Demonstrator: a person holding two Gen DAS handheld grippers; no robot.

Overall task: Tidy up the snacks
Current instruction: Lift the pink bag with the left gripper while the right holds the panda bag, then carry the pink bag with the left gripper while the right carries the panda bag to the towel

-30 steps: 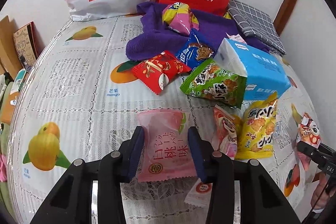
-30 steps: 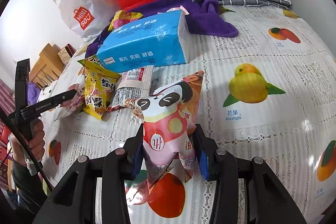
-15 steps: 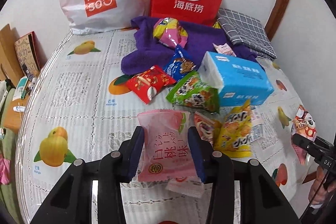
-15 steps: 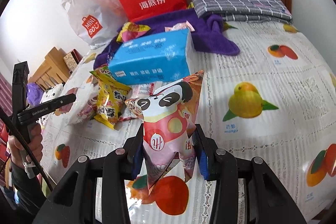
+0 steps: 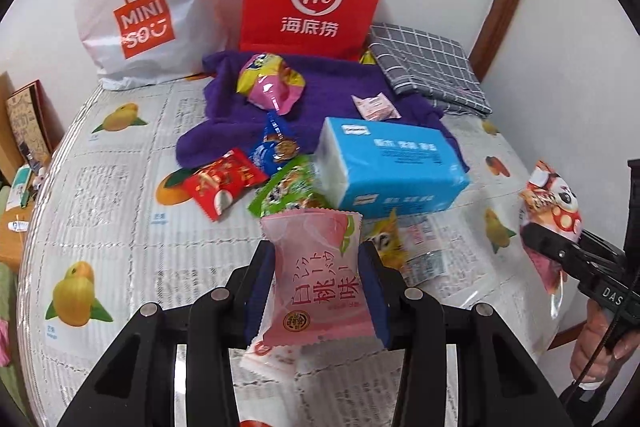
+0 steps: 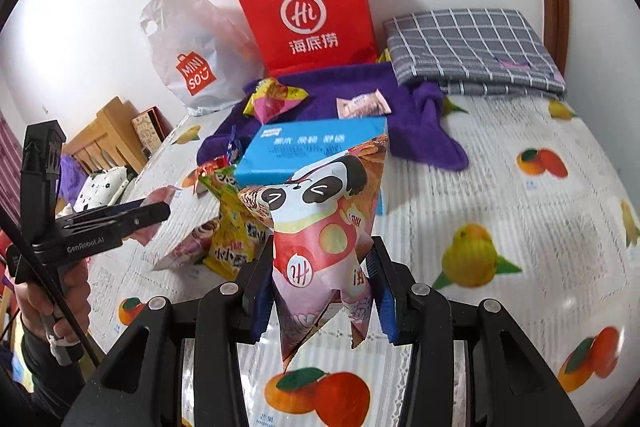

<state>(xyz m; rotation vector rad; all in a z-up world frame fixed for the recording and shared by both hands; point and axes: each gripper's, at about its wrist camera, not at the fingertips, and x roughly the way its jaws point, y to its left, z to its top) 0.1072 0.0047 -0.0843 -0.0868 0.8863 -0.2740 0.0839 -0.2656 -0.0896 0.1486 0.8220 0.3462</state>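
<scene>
The left gripper [image 5: 316, 291] clamps a pink peach-printed snack packet [image 5: 318, 277] above the fruit-patterned tablecloth [image 5: 112, 195]. Rightward, the right gripper [image 6: 322, 291] pinches a triangular panda-printed snack bag [image 6: 320, 227] in front of the blue tissue pack [image 6: 316, 147].

The left gripper [image 5: 316, 291] is sitting low at centre frame in its own view, jaws pinching a pink packet [image 5: 316, 279]. The right gripper [image 6: 320, 291] is clamping a panda-print pouch [image 6: 320, 235] upright at lower centre, while bare hands are gripping both handles at the frame edges.
</scene>
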